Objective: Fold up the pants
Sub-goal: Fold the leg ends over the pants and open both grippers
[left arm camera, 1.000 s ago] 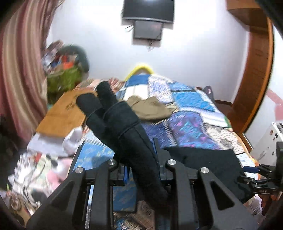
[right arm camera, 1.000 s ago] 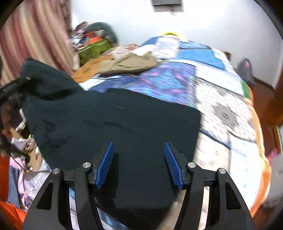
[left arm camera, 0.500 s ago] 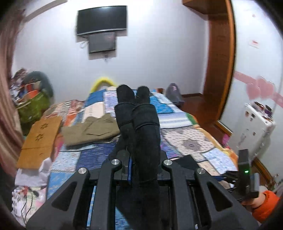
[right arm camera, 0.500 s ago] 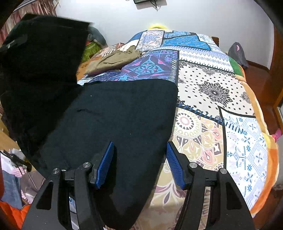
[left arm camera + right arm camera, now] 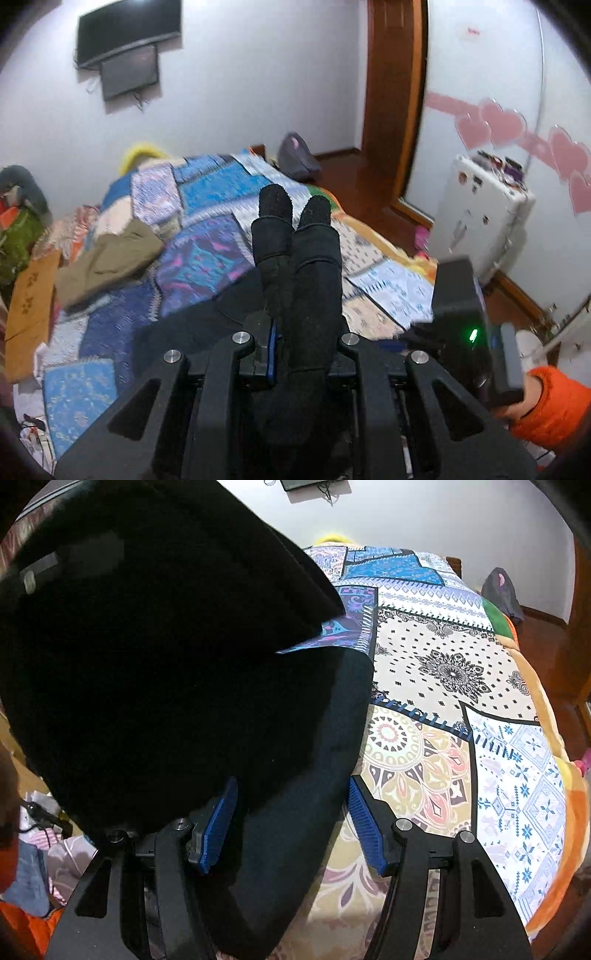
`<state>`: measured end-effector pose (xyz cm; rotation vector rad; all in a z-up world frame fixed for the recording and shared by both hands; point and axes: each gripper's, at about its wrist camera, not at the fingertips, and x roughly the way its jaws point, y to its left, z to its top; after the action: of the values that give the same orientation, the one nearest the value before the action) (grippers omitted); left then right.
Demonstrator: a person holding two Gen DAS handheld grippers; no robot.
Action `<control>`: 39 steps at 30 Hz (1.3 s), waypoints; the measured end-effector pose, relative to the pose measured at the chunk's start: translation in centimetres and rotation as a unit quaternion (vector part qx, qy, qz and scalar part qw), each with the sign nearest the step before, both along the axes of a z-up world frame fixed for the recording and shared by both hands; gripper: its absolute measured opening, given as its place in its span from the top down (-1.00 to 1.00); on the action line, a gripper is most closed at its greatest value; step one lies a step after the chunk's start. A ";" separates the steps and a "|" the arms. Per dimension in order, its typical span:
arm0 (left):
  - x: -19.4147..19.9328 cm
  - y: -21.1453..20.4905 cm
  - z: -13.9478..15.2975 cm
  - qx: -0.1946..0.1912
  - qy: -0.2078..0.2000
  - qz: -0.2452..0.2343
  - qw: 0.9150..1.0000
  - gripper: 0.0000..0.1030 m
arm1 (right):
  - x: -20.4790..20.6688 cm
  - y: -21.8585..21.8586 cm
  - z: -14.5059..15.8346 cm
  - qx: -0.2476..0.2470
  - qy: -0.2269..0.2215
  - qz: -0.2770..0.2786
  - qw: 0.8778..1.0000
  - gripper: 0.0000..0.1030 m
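— So, what does the left gripper (image 5: 299, 354) hold?

— It is clenched on the black pants (image 5: 295, 266). The bunched cloth, with two rolled ends, stands up between the jaws, above the bed.

— And the rest of the pants?

— From the right wrist view, the lower part lies flat on the patchwork bedspread (image 5: 461, 709), near the front edge of the bed. The lifted part hangs over it as a big dark sheet and fills the left and upper side of that view.

— Is the right gripper (image 5: 291, 823) gripping something?

— No, it is released. Its blue pads (image 5: 364, 819) stand well apart, and they do not press on anything. The flat black fabric is under and between them; the right pad is about at the edge of the cloth.

— Do we see the person?

— Only an orange sleeve (image 5: 554, 402) at the right side of the left wrist view, behind the body of the other gripper with a small green light.

— Other things on the bed?

— An olive-brown garment (image 5: 107, 262) lies farther back, well apart from the black pants. On the white wall, a dark screen (image 5: 129, 31) is mounted.
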<state>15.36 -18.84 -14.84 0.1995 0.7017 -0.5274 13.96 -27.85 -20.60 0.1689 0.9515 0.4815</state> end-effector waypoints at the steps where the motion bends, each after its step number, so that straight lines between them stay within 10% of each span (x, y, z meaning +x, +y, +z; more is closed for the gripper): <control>1: 0.0 -0.2 -0.5 -0.003 0.012 -0.006 1.000 0.70 | -0.3 -0.6 0.4 -0.005 -0.004 -0.008 1.000 -0.13; 14: -1.5 -2.4 -5.1 0.019 0.086 -0.033 0.996 0.64 | -3.7 -8.3 3.2 -0.021 -0.023 -0.123 0.992 -0.13; 19: -1.5 -2.3 -6.3 -0.010 0.150 -0.053 0.987 -0.22 | -3.8 -7.5 3.7 -0.030 -0.032 -0.118 0.992 -0.13; 32: -0.7 3.6 -0.8 -0.062 0.084 0.007 0.995 -0.26 | -3.1 -4.2 6.1 -0.012 -0.081 -0.086 0.993 -0.16; 39: 1.5 8.3 -5.3 -0.032 0.127 0.079 0.988 -0.26 | -1.7 -0.1 3.8 -0.008 -0.050 -0.044 0.998 -0.16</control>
<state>16.83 -10.52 -20.10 0.0152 0.9399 -0.4260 12.31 -28.00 -16.80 0.1710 0.8451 0.3971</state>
